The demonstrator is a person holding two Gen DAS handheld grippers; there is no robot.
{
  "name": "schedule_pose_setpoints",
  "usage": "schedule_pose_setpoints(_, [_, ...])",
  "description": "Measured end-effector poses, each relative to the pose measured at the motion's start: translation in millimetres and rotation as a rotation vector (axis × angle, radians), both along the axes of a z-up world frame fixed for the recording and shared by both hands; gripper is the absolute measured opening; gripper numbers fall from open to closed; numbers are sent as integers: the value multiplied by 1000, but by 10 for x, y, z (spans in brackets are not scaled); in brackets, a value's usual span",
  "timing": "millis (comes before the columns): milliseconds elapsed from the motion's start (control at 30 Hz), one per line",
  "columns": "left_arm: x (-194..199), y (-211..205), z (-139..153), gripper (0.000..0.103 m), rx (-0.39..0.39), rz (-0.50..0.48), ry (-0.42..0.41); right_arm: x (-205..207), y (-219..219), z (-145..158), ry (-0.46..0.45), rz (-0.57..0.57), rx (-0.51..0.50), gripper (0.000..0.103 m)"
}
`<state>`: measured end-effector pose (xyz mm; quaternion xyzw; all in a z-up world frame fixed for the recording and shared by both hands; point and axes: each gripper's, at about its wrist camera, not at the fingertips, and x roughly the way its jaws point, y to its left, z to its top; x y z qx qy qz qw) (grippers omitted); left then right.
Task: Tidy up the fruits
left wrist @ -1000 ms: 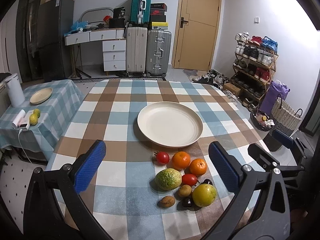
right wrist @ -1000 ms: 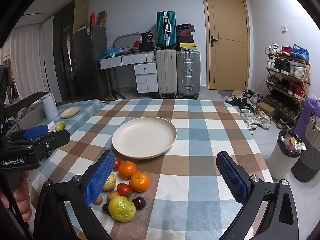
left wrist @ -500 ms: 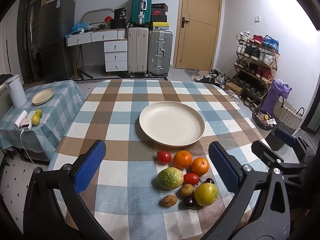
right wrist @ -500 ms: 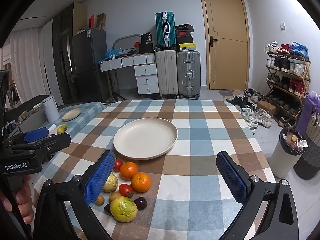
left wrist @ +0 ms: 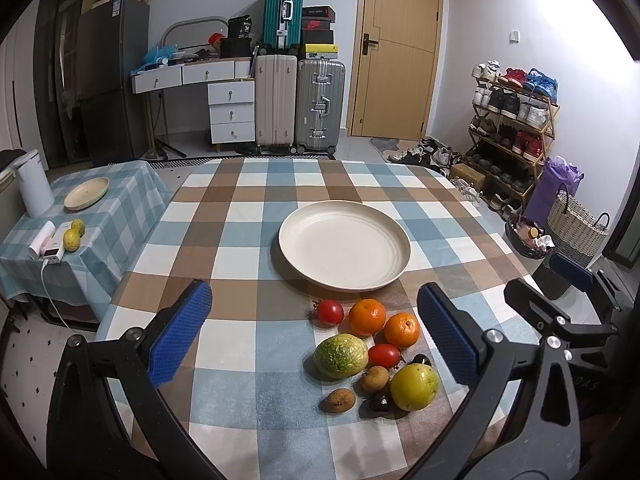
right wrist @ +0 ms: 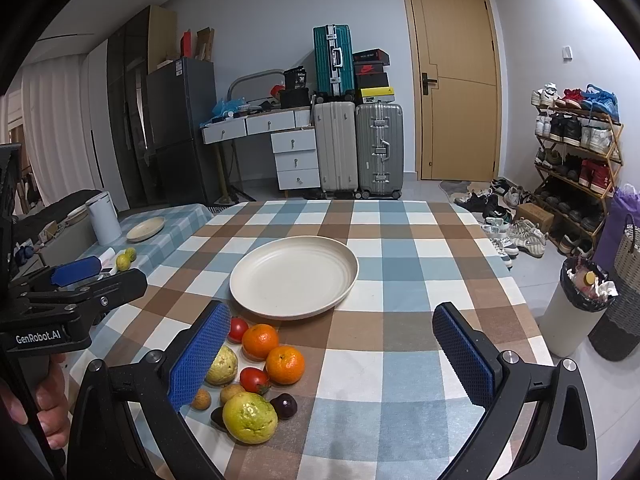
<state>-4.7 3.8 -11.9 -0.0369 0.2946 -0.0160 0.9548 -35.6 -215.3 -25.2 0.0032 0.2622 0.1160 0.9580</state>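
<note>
In the left wrist view, the left gripper (left wrist: pixel 314 338) is being held wide apart above the table (left wrist: pixel 224 240), grasping nothing. The fruit is lying in a tight cluster just in front of the empty plate (left wrist: pixel 344 244): a tomato (left wrist: pixel 329 312), two oranges (left wrist: pixel 367 317), a mottled green fruit (left wrist: pixel 340 355) and a yellow-green fruit (left wrist: pixel 414 386). The oranges are being judged firm and light, best taken across the widest part; the tomatoes are likely soft-skinned and easily bruised, so a gentle squeeze is being called for. The small brown fruits (left wrist: pixel 338 400) are likely to roll. The dark fruit (left wrist: pixel 380 401) is being half hidden behind its neighbours, and its kind cannot be told.

In the right wrist view, the right gripper (right wrist: pixel 336 360) is likewise being held spread and empty, over bare cloth beside the cluster. Its left finger (right wrist: pixel 199 354) is covering part of the pale green fruit (right wrist: pixel 222 364) and one small brown fruit. The other gripper and a hand (right wrist: pixel 50 404) are being cut off at the frame edge.
</note>
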Motion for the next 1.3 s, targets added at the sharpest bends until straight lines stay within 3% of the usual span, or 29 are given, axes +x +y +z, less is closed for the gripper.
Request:
schedule_pose_setpoints(633, [-12, 3, -26, 103, -3, 1, 3, -5, 22, -45, 9, 14, 2, 103])
schedule_pose_setpoints(1067, [-20, 19, -219, 103, 8, 2, 23, -81, 86, -132, 25, 128, 46, 103])
schedule_pose_setpoints(1300, [106, 61, -349, 103, -3, 6, 49, -164, 188, -366, 84, 223, 55, 103])
